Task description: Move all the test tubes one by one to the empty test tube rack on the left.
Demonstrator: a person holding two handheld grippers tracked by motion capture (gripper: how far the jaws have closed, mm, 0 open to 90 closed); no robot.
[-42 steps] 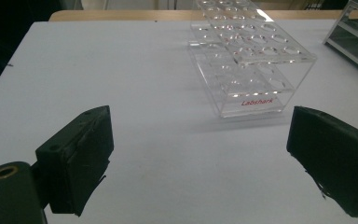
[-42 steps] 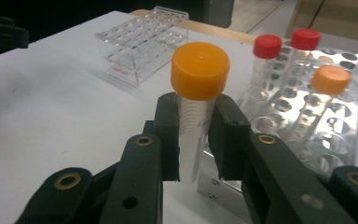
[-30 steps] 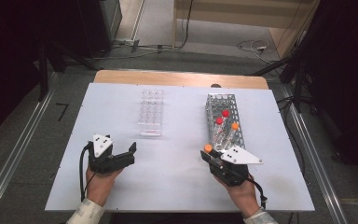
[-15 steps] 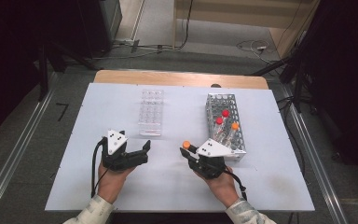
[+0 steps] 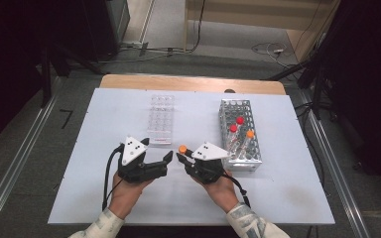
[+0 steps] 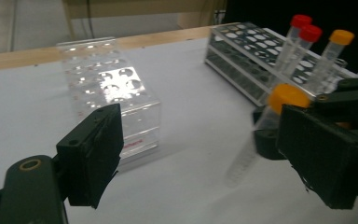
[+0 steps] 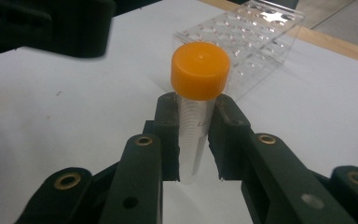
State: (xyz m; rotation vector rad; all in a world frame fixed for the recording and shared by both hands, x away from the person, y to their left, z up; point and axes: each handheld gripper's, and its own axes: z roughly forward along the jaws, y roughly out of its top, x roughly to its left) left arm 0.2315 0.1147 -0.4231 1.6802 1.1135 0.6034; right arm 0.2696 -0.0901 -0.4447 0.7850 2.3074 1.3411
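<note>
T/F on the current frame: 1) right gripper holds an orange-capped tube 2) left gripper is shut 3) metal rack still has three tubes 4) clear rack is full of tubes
1) True. The right gripper is clamped on the orange-capped tube.
2) False. The left gripper has its jaws wide apart, with nothing between them.
3) True. The metal rack holds two red-capped tubes and one other orange-capped tube.
4) False. The clear rack has no tubes in it.

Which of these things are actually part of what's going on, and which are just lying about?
In use: right gripper, held tube, left gripper, metal rack, racked tubes, clear rack.

Lying about: floor cables, rails, wooden board.
</note>
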